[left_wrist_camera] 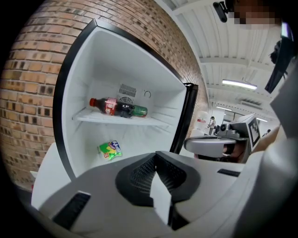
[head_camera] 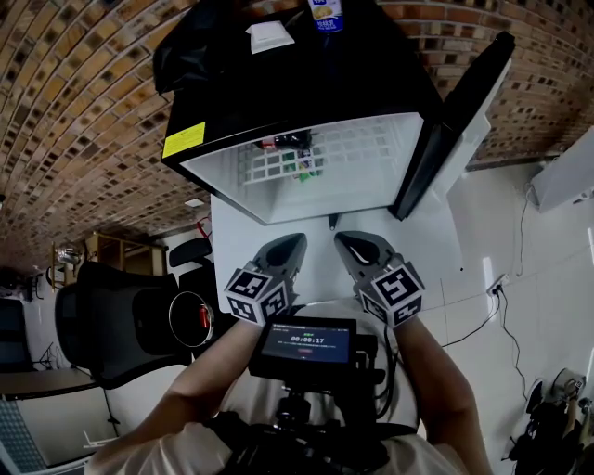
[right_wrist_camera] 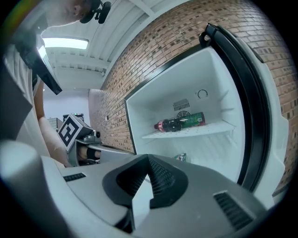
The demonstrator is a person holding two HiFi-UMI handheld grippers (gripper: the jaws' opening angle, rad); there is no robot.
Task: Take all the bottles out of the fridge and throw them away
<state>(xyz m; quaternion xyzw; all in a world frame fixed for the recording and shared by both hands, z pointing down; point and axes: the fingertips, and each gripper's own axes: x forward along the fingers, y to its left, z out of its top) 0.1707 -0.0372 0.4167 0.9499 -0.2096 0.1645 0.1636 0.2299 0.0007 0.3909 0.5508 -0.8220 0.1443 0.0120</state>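
Bottles (left_wrist_camera: 111,106) lie sideways on the fridge (left_wrist_camera: 80,79) shelf (left_wrist_camera: 139,122), beyond the left tool (left_wrist_camera: 156,157) and right tool (right_wrist_camera: 148,159), both closed and empty; unopened jaws could knock them rolling off.

container (head_camera: 326,13) atop fridge (head_camera: 306,199): cut by top edge | green packet (right_wrist_camera: 181,157): partly hidden

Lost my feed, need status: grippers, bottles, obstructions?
Left gripper, right gripper shut, empty. Dark red-labelled plastic bottle and green plastic bottle lying on white fridge shelf. Door open, nothing blocking.
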